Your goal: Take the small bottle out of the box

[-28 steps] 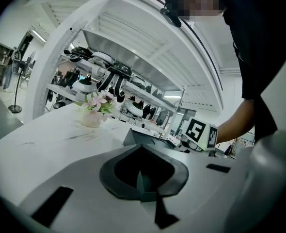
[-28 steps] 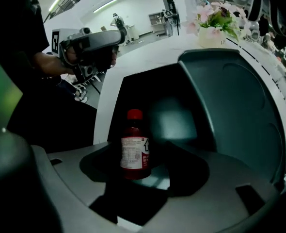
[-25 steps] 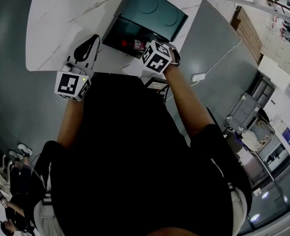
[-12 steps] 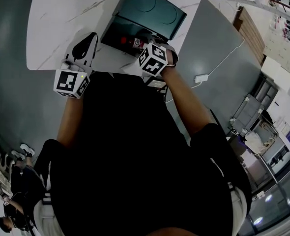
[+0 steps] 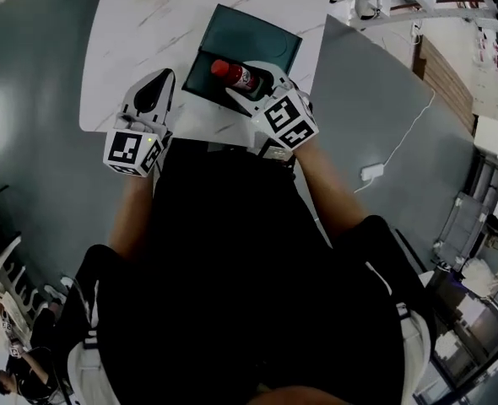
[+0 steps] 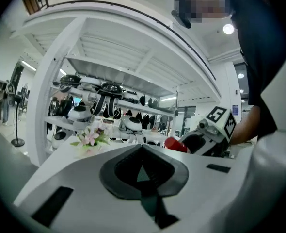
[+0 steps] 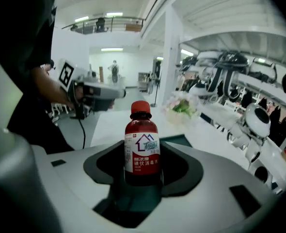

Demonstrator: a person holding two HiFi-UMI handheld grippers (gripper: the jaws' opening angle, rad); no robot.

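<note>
small bottle point(image 7: 142, 152) gripped in right tool point(image 5: 260, 89), angled down over box point(image 5: 262, 36)

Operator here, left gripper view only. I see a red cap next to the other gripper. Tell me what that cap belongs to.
Observer: It tops a small bottle with a red label and dark contents.
Operator: Report the grip on it.
Observer: The right gripper has a jaw on each side of the bottle's lower body. The jaws have just been closing, and they now hold it.
Operator: Now locate the box.
Observer: In the head view, the dark green box sits on the white marbled table. The bottle overlaps the box's near part in that picture. I cannot tell how high above the box it is.
</note>
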